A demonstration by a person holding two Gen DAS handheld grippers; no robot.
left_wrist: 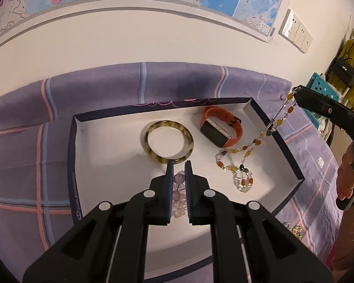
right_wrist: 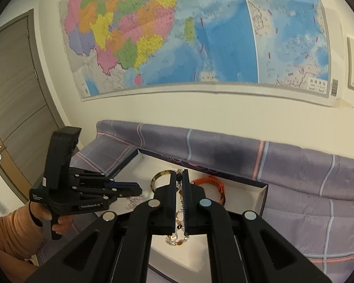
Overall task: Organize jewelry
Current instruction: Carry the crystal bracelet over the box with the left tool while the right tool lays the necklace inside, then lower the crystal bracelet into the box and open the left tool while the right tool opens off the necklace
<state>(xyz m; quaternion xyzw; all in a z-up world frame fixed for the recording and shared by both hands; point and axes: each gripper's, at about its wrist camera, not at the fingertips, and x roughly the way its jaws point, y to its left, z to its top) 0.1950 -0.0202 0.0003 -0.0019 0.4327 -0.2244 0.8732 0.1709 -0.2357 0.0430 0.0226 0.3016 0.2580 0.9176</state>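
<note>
- Left gripper [left_wrist: 179, 165]: black two-finger tool with blue pads, jaws parted by a narrow gap, hovering over the near half of a shallow white-lined box with dark navy walls [left_wrist: 71, 165]. Whether the pads pinch anything cannot be told.
- Pale lilac crystal bead bracelet [left_wrist: 179, 189]: lies on the box floor directly beneath and between the left gripper's fingers, partly hidden by them.
- Mottled amber-and-brown bangle [left_wrist: 168, 144]: flat on the box floor, just ahead of the left fingertips; its near rim meets the left pad in the left wrist view.
- Orange-strapped watch with a dark rectangular face [left_wrist: 220, 129]: ahead and to the right of the left gripper, near the far right corner of the box.
- Right gripper [right_wrist: 180, 176]: jaws nearly closed, clamping the upper end of a long necklace of amber, clear and dark beads [left_wrist: 247, 152].
- Necklace: hangs taut from the right gripper down over the right box wall; its lower end, with a clear heart-shaped pendant [left_wrist: 244, 181], rests on the box floor to the right of the left gripper.
- Box support: a table covered with purple plaid cloth [left_wrist: 23, 141], set against a wall bearing a coloured map [right_wrist: 200, 35].
</note>
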